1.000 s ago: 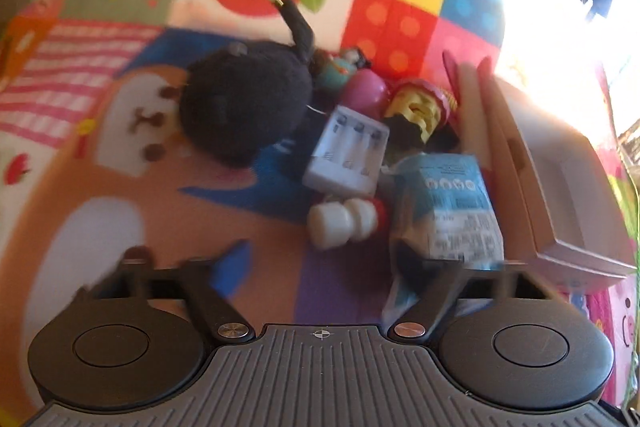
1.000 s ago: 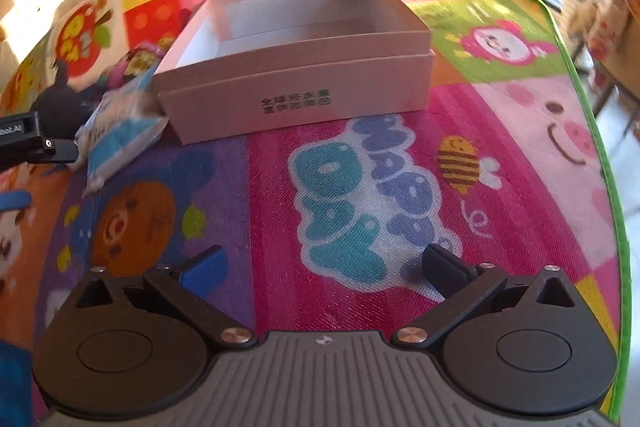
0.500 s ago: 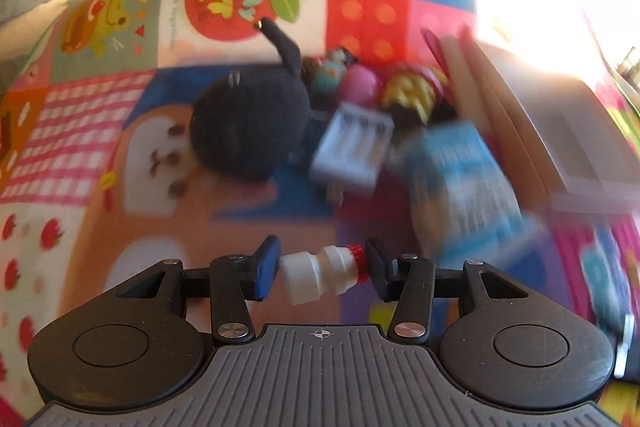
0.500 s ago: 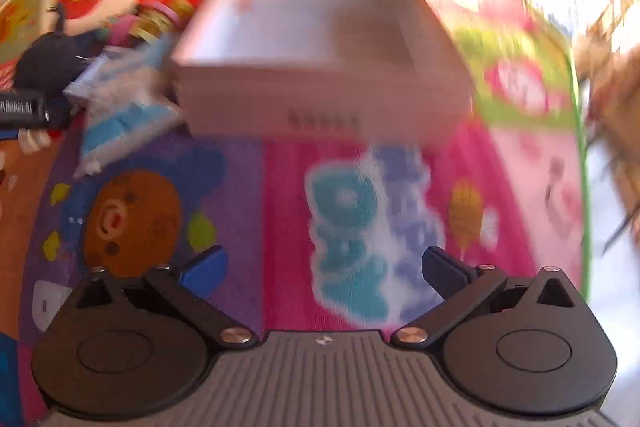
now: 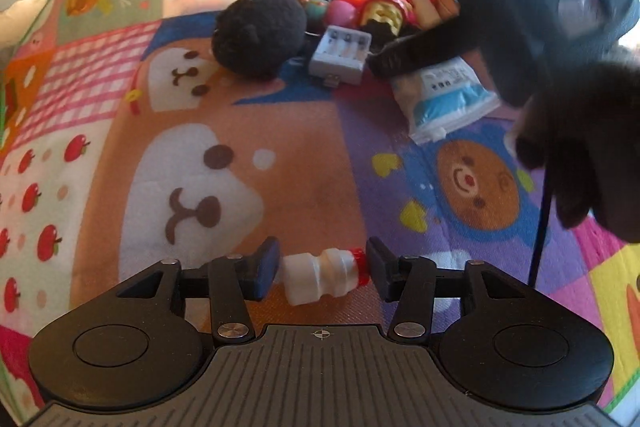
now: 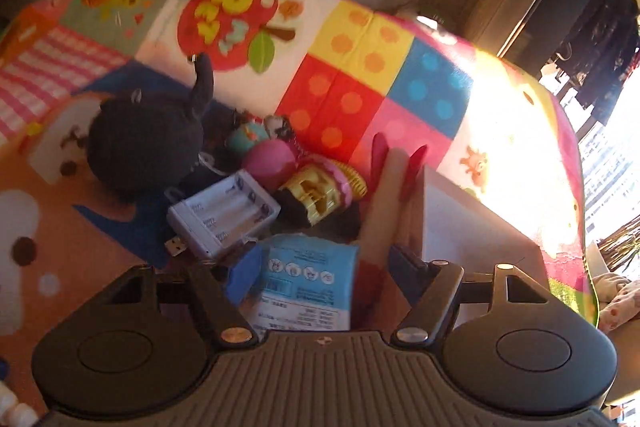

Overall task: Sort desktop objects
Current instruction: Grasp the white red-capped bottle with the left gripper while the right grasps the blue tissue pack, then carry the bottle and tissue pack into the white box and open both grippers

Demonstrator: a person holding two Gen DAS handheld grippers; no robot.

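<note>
Left wrist: bottle [image 5: 324, 277] between claw [image 5: 322, 269] pads (gripped)

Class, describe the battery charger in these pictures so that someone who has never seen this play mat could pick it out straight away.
Find the pile of toys on the colourful play mat, below the big red apple print. The battery charger lies at the front of that pile, between the black plush toy and the blue and white packet. It is the only pale grey rectangular tray, with empty parallel slots in its top.
</note>
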